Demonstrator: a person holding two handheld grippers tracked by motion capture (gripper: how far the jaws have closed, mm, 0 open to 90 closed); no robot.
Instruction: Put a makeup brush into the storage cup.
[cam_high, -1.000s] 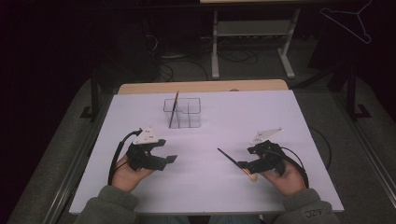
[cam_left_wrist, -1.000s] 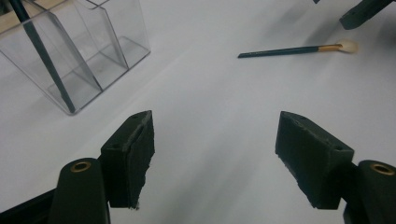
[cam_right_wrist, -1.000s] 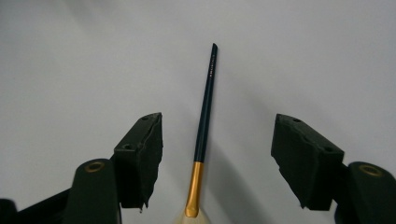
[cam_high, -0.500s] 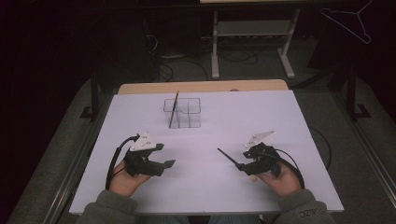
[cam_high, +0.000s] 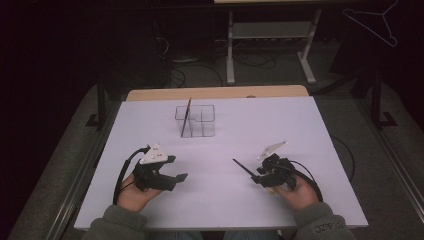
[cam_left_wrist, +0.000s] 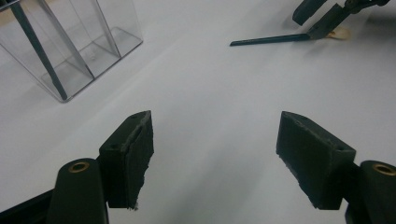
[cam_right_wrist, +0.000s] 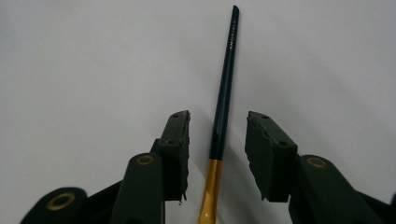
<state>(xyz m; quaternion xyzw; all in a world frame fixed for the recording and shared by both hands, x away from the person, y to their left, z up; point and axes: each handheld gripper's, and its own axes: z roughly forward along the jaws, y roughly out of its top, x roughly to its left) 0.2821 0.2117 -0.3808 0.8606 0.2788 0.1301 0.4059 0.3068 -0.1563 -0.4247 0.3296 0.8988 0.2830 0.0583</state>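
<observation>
Both of the person's forearms come in low over the near edge of the table, each hand wrapped round a gripper that points away over the sheet. The left gripper (cam_high: 172, 172) rests just above the surface with its jaws spread wide and nothing between them. The right gripper (cam_right_wrist: 217, 156) sits low on the other side; its jaws have just been closing, yet a gap shows on both sides of the brush (cam_right_wrist: 223, 98) that lies between them, so the pads do not press it.

The table (cam_high: 310, 130) is covered in pale white sheeting, with a strip of wood showing at its far edge. Beyond it the room is dark, with a metal stand (cam_high: 270, 35) and loose cables on the floor. A clear plastic organizer (cam_high: 196, 120) stands toward the far middle, with another thin brush (cam_high: 186, 116) leaning in it.

The brush lies flat on the sheet, its dark handle running out past the jaw tips and its gold ferrule back between the pads.
</observation>
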